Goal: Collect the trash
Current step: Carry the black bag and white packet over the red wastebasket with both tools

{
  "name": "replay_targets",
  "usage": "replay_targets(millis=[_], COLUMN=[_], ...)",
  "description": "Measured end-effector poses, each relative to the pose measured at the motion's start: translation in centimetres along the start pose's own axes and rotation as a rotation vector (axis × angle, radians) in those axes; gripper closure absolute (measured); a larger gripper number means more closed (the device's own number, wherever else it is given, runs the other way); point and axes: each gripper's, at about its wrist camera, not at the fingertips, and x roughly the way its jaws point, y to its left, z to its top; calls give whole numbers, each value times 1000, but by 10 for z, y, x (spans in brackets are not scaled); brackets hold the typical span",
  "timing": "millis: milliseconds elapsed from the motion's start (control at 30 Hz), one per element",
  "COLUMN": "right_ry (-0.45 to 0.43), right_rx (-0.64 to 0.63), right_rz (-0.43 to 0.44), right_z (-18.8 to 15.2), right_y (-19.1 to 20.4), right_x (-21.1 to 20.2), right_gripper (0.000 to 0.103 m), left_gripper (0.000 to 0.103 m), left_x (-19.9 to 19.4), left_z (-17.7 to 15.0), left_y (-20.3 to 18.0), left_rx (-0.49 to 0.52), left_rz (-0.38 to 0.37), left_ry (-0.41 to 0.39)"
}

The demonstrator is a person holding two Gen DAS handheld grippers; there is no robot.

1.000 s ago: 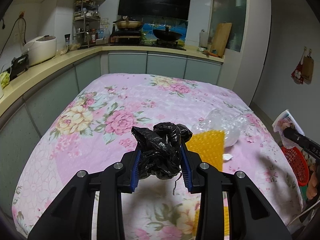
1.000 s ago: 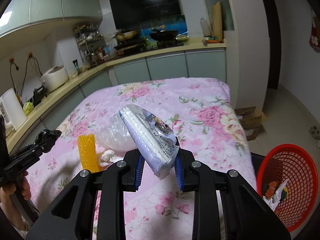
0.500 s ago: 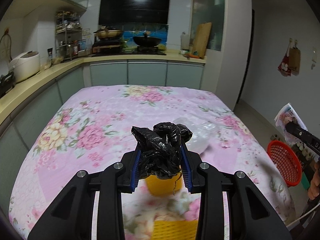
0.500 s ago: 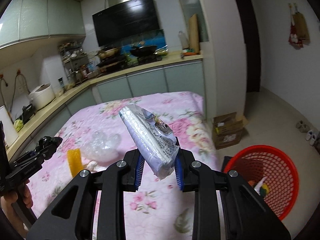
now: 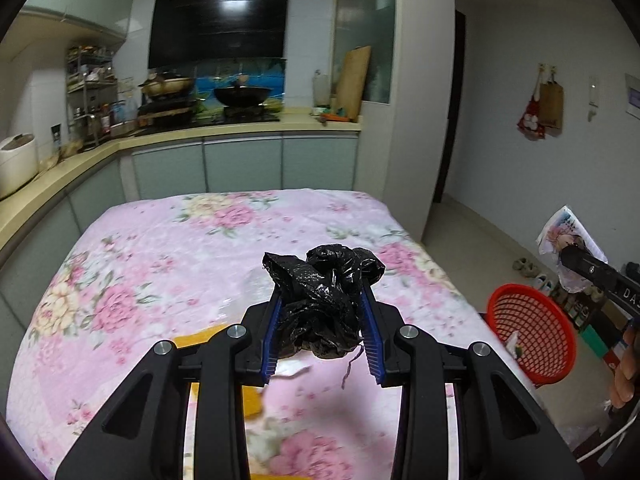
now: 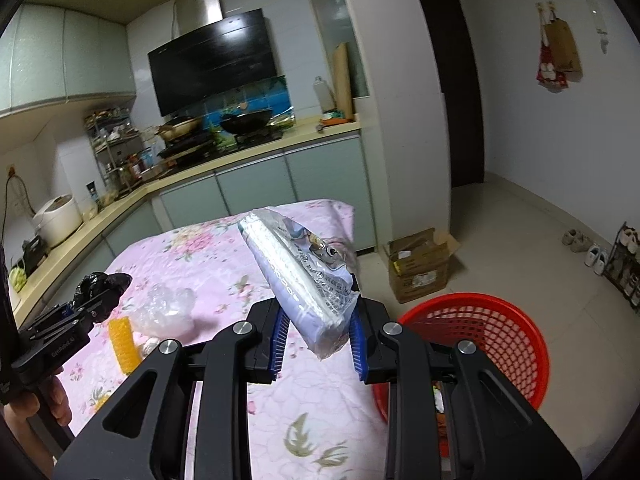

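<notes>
The right gripper (image 6: 316, 344) is clamped on a silvery-white plastic packet (image 6: 298, 276), its 2 blue pads pinching the packet's lower end. The packet's long axis runs from that pinched end up and away to the left, its far end tipped toward the kitchen counter (image 6: 240, 150). It hangs over the right edge of the table with the pink floral cloth (image 6: 208, 264). Just beside that edge, on the floor, stands the red mesh basket (image 6: 492, 332), with a few scraps showing at its bottom; the packet is above the cloth, not over the basket's mouth.

The left gripper (image 5: 322, 332) is closed around a crumpled black plastic bag (image 5: 320, 292), the pads pressing its sides with the jaws only a little apart. The bag is a bunched lump with no clear long axis; its twisted top bulges out past the fingertips toward the far edge of the table. It is held up off the cloth near the front edge.

On the cloth, toward the left front part, lie a yellow mesh sleeve (image 6: 122, 342), its length running front to back, a small white scrap (image 6: 150, 344) beside it, and a crumpled clear plastic bag (image 6: 168, 310) just behind.

Beyond the table's far right corner, an open cardboard box (image 6: 420, 268) sits on the floor tiles.
</notes>
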Motion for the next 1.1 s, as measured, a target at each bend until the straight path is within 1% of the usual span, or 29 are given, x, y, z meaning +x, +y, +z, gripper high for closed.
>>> replay_targets(millis=[267,467,800,1100], right_ry=[-8,-11,-11,4], right_rx=[39,62,145,188], right_rz=[-53,-97,-161,-235], right_z=[0,2,4,2], right_y=[-21,-30,-55,-79], right_x=[-6,-6,-12,-9], right_gripper=[77,77,77,77], left_gripper=[70,70,70,70], left_x=[10,17,32,50], left_z=[4,9,15,15], left_y=[-28,-45,-90,-134], left_rx=[25,34,83,104], left_rz=[-49,-89,-202,-311], left_ry=[16,23,40,81])
